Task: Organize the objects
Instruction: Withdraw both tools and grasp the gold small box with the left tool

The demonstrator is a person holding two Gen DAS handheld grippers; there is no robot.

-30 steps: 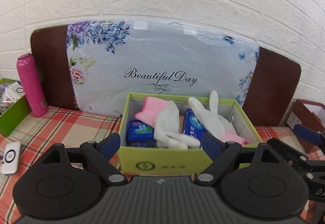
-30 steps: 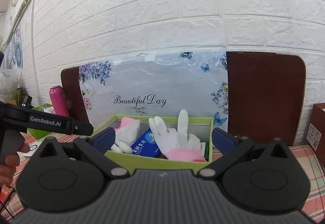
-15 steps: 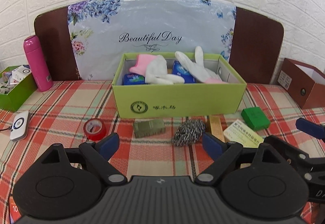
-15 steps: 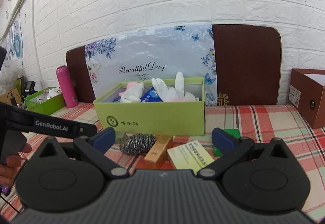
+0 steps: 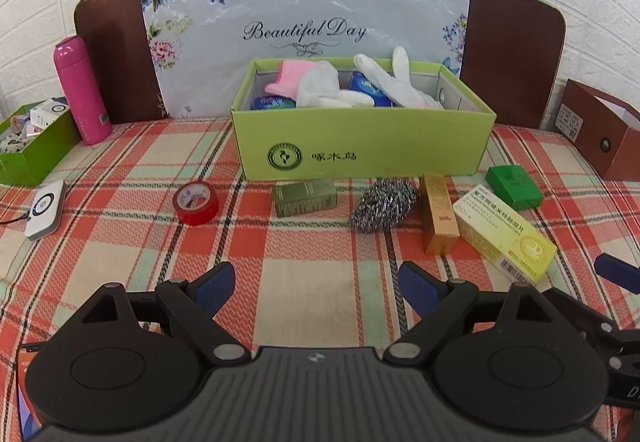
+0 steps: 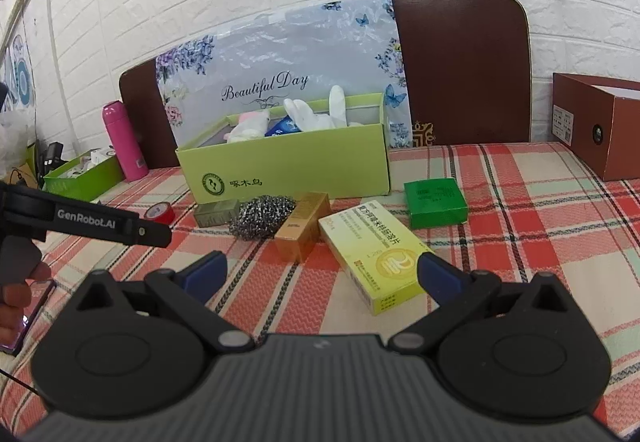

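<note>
Left wrist view, nearest: left gripper (image 5: 316,284), fingers spread wide, nothing between them, above bare plaid cloth (image 5: 312,306). Right wrist view: right gripper (image 6: 320,274), likewise spread wide and empty, its right fingertip just over the near end of the yellow carton (image 6: 380,254).

Count, one row on the cloth ahead of the green box (image 5: 362,145):
- one red tape roll (image 5: 196,199), leftmost;
- one olive carton (image 5: 306,197), long axis left to right;
- one steel scourer (image 5: 384,209);
- one gold carton (image 5: 439,219), long axis near to far, pointing at the box;
- one yellow carton, long axis diagonal, near end to the right;
- one dark green packet (image 5: 514,186), lying flat, rightmost.

Gold and yellow cartons lie just beside each other; whether they touch cannot be told.

Inside the box: two white gloves (image 5: 396,81), one with its pink cuff up, and blue packets, number not clear.

Farther off: one pink flask (image 5: 82,89) upright at left, one small green tray (image 5: 38,149), one white device (image 5: 44,207), one brown box (image 5: 604,137) at right, and a floral board (image 5: 308,33) against the wall.

Only the right wrist view shows the left gripper's labelled body and the hand (image 6: 16,294) holding it.
</note>
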